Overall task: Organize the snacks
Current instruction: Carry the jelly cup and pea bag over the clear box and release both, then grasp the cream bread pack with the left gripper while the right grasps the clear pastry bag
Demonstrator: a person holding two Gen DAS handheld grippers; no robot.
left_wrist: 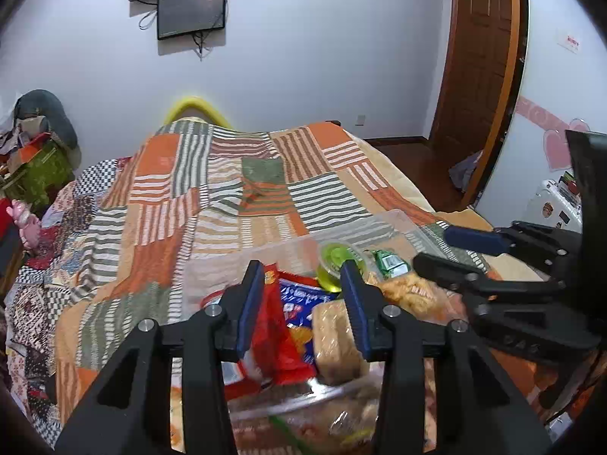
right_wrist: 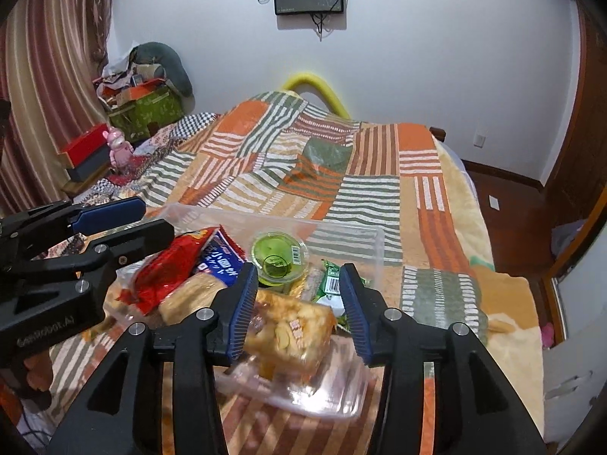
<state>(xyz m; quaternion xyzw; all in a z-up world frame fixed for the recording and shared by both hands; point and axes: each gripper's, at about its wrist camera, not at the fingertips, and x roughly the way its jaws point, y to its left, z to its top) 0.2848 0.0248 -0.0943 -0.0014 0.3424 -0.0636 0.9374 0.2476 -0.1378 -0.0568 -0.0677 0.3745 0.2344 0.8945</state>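
A clear plastic bin [right_wrist: 343, 233] sits on the patchwork bed and holds snacks: a red bag [right_wrist: 167, 273], a blue packet [right_wrist: 218, 261], a green jelly cup [right_wrist: 279, 256], a small green packet [right_wrist: 332, 282], a pale biscuit pack [left_wrist: 335, 341] and a wrapped golden pastry [right_wrist: 292, 331]. My left gripper [left_wrist: 303, 303] is open above the red bag and biscuit pack, holding nothing. My right gripper [right_wrist: 299, 303] is open above the pastry, holding nothing. Each gripper shows at the edge of the other's view.
The patchwork blanket [left_wrist: 227, 189] covers the bed beyond the bin. Boxes and a pink toy [right_wrist: 119, 148] stand at the left by the curtain. A wooden door [left_wrist: 481, 57] and bare floor lie to the right. A yellow tube [right_wrist: 315, 87] arches behind the bed.
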